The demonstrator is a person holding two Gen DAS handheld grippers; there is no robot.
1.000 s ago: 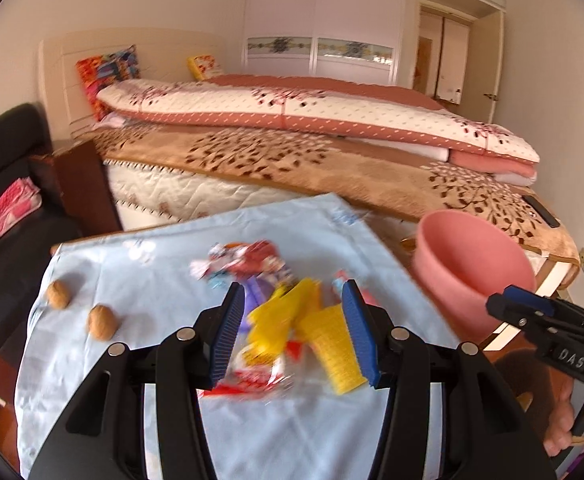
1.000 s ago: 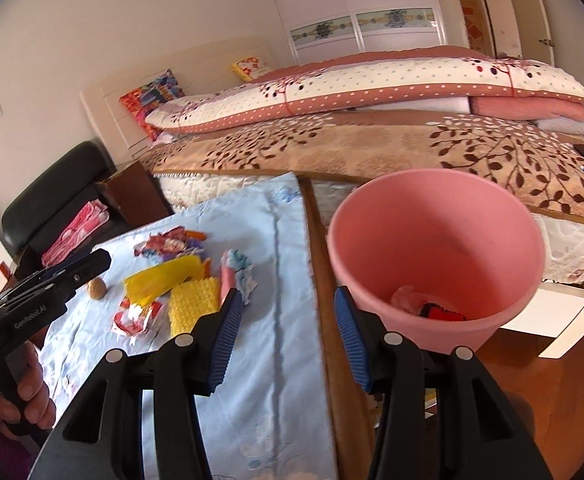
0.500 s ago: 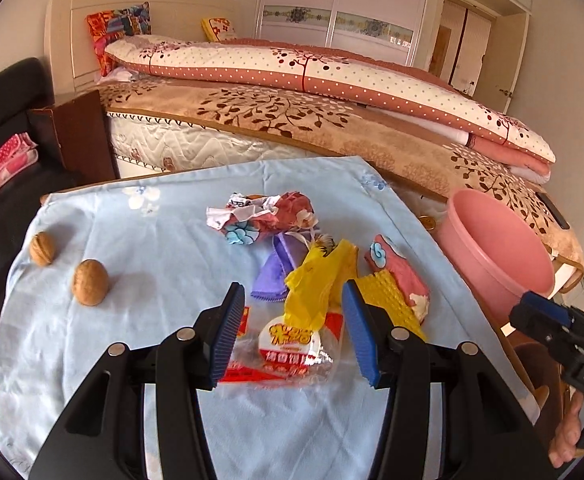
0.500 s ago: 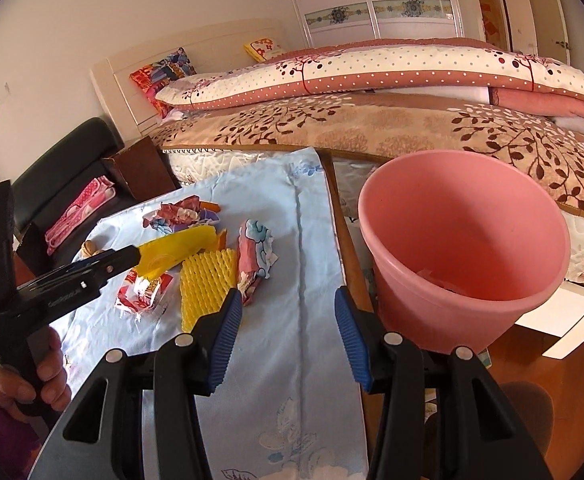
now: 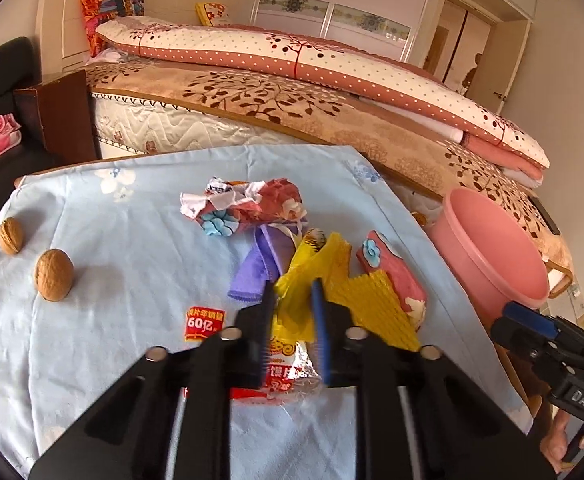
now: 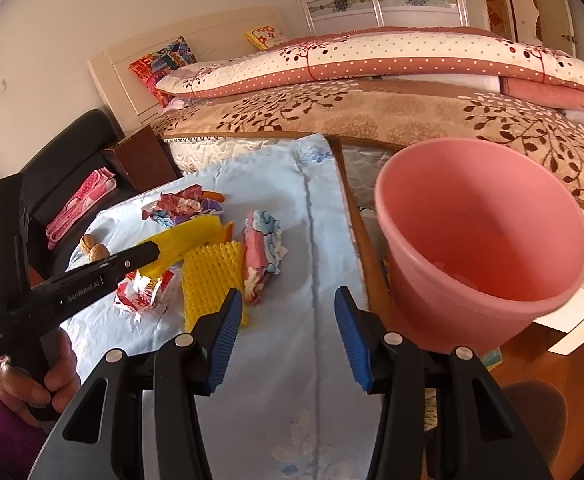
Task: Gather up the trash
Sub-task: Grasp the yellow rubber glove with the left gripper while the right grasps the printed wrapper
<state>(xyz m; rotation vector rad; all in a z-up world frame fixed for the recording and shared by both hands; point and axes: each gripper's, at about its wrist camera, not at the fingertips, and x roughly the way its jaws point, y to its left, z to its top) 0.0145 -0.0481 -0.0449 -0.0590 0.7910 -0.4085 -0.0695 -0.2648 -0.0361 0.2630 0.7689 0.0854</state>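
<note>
Crumpled yellow plastic wrapper lies mid-table on pale blue floral cloth; left gripper jaws have just been closing and now pinch it. Right gripper spread, empty, near cloth edge. Pink plastic bucket at right.

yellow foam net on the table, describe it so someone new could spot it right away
On the light blue cloth beside the pink bucket, find the trash pile. The yellow foam net lies flat at its near edge, beside a pink floral wrapper. Its raised honeycomb mesh sets it apart from the smooth yellow wrapper behind it.
</note>
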